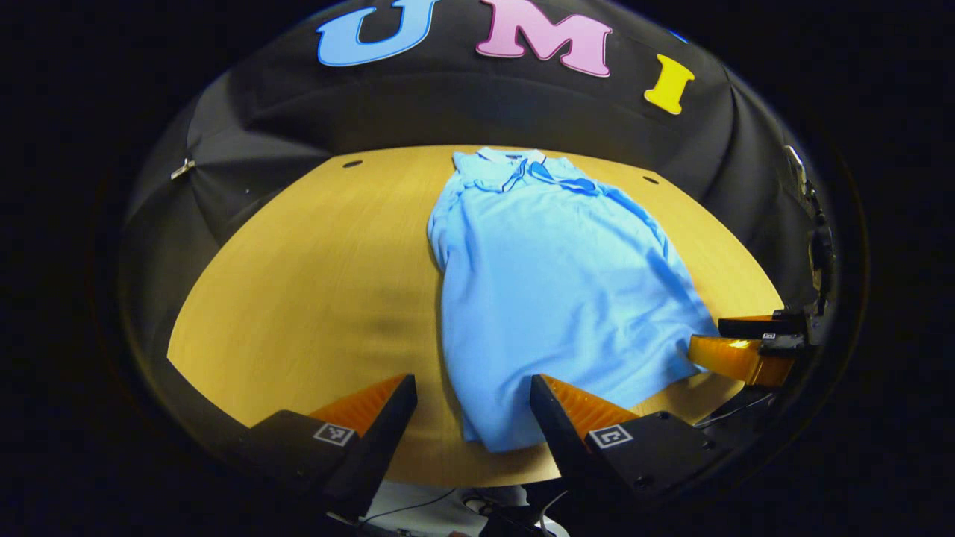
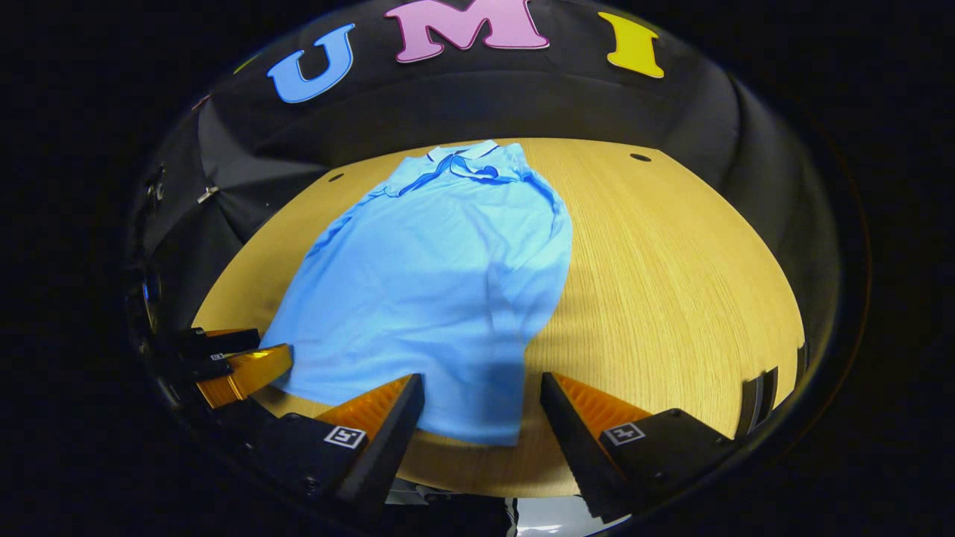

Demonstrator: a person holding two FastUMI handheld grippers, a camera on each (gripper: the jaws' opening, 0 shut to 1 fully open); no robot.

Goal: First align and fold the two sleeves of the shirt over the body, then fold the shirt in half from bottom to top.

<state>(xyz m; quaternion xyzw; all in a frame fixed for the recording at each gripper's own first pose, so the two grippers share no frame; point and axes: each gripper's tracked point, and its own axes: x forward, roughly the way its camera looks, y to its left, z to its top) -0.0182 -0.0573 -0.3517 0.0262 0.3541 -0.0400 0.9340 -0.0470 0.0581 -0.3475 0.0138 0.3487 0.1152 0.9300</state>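
1 blue shirt (image 1: 552, 283) lies flat, sleeves folded in.

Light wooden table (image 1: 313, 283); dark round holes (image 2: 640, 157) near its far edge.

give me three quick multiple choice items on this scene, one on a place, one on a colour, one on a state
1. Where does the polo shirt's collar lie?
A. far end of the wooden table
B. near edge
C. off the table

2. What colour is the shirt?
A. red
B. light blue
C. white

3. How do the left hand-held gripper's fingers stand?
A. clamped on the hem
B. open, holding nothing
C. shut on a sleeve

Answers: 1 A, the collar sits toward the booth wall on the light wooden table. 2 B, the light blue polo shirt is one colour. 3 B, the left hand-held gripper shows a wide gap over the hem.
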